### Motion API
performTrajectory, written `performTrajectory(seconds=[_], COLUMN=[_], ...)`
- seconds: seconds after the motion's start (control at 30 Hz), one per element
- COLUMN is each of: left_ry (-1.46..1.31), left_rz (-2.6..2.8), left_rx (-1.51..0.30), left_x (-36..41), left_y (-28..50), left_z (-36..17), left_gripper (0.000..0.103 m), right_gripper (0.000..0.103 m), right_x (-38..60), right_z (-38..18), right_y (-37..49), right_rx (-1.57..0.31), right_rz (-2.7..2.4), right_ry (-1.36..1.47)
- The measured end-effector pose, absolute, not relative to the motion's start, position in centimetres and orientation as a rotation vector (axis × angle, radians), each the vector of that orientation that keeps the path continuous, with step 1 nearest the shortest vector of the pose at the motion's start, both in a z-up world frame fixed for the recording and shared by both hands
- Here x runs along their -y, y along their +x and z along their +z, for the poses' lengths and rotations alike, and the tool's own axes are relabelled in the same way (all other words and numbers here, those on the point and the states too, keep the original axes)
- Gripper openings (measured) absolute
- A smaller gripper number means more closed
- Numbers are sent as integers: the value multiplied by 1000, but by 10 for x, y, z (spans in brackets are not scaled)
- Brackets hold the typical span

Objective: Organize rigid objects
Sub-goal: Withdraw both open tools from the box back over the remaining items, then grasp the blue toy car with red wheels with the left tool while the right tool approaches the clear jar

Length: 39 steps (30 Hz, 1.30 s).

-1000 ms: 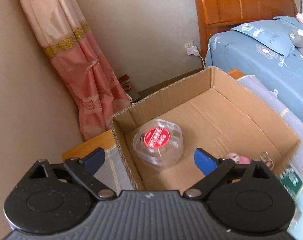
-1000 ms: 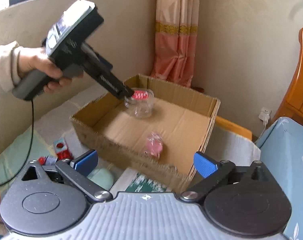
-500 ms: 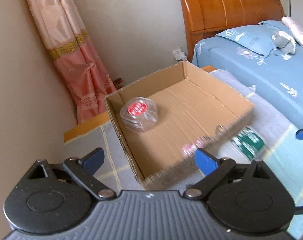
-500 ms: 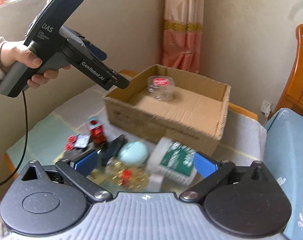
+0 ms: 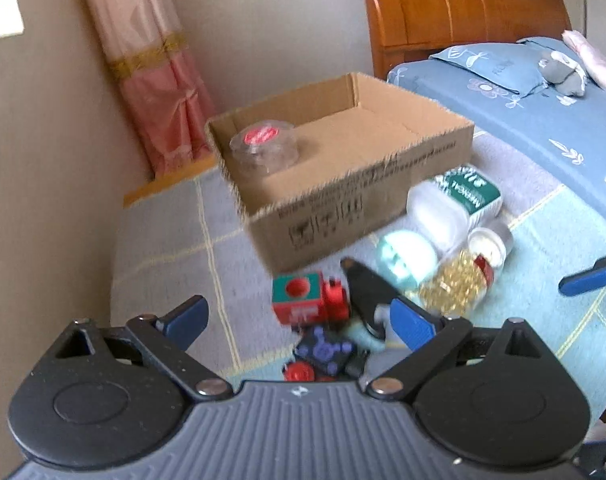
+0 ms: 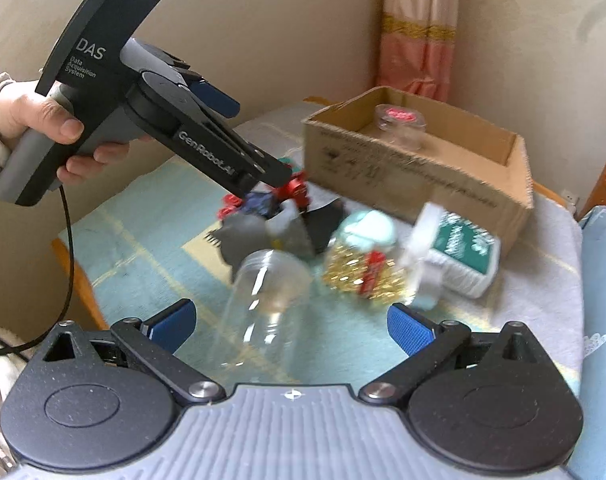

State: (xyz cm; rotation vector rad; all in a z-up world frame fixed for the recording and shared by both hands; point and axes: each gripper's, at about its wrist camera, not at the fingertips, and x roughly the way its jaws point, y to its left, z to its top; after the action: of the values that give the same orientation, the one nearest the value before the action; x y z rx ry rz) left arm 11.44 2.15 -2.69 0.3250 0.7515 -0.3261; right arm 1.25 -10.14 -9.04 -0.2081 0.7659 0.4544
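Both views are smeared by motion, so we cannot read the small pile of things at the near end of the bench (image 5: 167, 240) with much certainty. Our left gripper (image 5: 299, 320) hangs over that pile with its jaws spread wide and nothing between them; in the right wrist view its tips hide part of the red toy train (image 5: 313, 298). Our right gripper (image 6: 291, 326) is likewise released, and an empty clear plastic jar (image 6: 263, 304) lies on its side just ahead of it.

Around the train we make out a dark blue piece (image 5: 325, 350), a black handled tool (image 5: 361, 294), a pale green round object (image 5: 405, 258), a jar of gold beads (image 5: 459, 284) and a white tub with a green label (image 5: 455, 204), all crowded close together.

The cardboard box (image 5: 355, 208) stands toward the bench's far edge, touching the tub. A clear container with a red label (image 5: 263, 148) sits in its far left corner.
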Motion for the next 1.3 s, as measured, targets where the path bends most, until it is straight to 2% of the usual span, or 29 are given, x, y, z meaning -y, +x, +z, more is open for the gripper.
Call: performTrajectory(seconds=[0.33,0.83,1.3], left_ry=[265,143,294], left_rz=[-278,-267,-385], left_rx=[-822,-868,-875], left_x=[-32,-73,-63], left_y=[131,128,119], left_z=[-59,-71,-73], left_gripper=[97,101,101], right_gripper=[103,103,103], right_x=[81,139,142], right_z=[-131,-138,-137], right_y=[15,24,33], right_rx=[-876,-917,-904], right_rz=[429,246,241], right_ry=[-253,-177,-126])
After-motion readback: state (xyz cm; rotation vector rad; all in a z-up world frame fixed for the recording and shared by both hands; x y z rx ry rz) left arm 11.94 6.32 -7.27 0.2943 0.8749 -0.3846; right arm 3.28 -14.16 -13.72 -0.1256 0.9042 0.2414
